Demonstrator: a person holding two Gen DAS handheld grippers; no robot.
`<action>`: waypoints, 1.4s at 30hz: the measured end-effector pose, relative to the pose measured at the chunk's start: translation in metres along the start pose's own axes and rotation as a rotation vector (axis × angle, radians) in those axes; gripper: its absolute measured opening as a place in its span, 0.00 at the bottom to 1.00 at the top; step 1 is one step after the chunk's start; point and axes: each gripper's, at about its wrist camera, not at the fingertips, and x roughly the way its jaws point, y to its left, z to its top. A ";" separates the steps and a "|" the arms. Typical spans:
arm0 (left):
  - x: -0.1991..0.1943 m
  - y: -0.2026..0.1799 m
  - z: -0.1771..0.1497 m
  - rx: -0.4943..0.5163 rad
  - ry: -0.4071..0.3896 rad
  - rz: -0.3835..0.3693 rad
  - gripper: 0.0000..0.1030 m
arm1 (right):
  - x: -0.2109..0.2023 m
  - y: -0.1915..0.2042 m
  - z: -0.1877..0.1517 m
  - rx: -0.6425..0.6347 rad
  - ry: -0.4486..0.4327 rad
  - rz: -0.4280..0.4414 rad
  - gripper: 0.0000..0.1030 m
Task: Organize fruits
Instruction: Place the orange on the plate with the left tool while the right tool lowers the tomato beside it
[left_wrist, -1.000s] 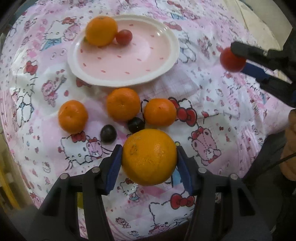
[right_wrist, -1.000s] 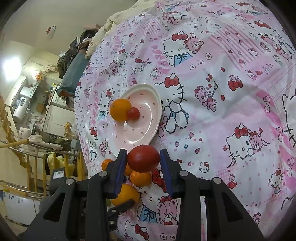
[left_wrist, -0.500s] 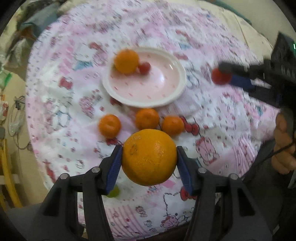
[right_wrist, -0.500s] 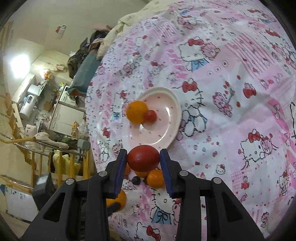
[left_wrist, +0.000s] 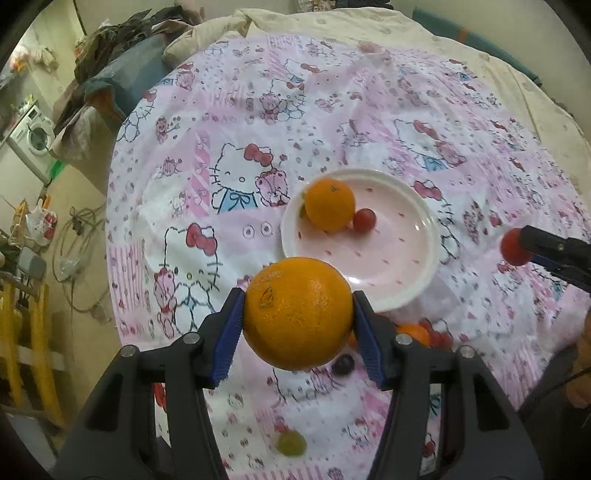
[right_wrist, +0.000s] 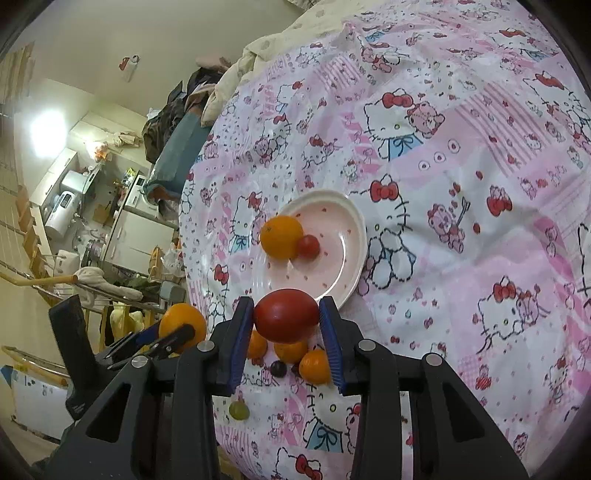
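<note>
My left gripper (left_wrist: 297, 317) is shut on a large orange (left_wrist: 297, 313), held above the near rim of the pink plate (left_wrist: 391, 273). On the plate lie another orange (left_wrist: 330, 209) and a small red tomato (left_wrist: 364, 220). My right gripper (right_wrist: 286, 320) is shut on a red tomato (right_wrist: 286, 319), in the air in front of the plate (right_wrist: 347, 236); the left wrist view shows that tomato (left_wrist: 514, 246) to the plate's right. Small oranges (right_wrist: 314, 365) and a dark grape (right_wrist: 277, 368) lie on the cloth below. The left gripper with its orange (right_wrist: 183, 328) shows at the left.
A green grape (left_wrist: 291, 443) lies near the front edge of the pink cartoon-print cloth (left_wrist: 229, 147). Bedding and clothes (left_wrist: 122, 55) are heaped at the far left. A hand (left_wrist: 580, 373) shows at the right edge. Floor clutter and appliances (right_wrist: 70, 199) lie beyond the bed.
My left gripper rose and tilted up with the large orange, so the plate now sits farther off and more of the bed shows. The right gripper holds its tomato almost still.
</note>
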 end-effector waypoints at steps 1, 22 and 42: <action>0.004 0.000 0.002 0.002 0.004 -0.001 0.52 | 0.001 0.000 0.003 -0.001 -0.001 -0.003 0.37; 0.118 -0.028 0.040 0.085 0.115 -0.052 0.52 | 0.067 -0.005 0.065 -0.076 0.079 -0.094 0.37; 0.131 -0.028 0.043 0.073 0.102 -0.070 0.55 | 0.144 -0.019 0.097 -0.065 0.164 -0.150 0.37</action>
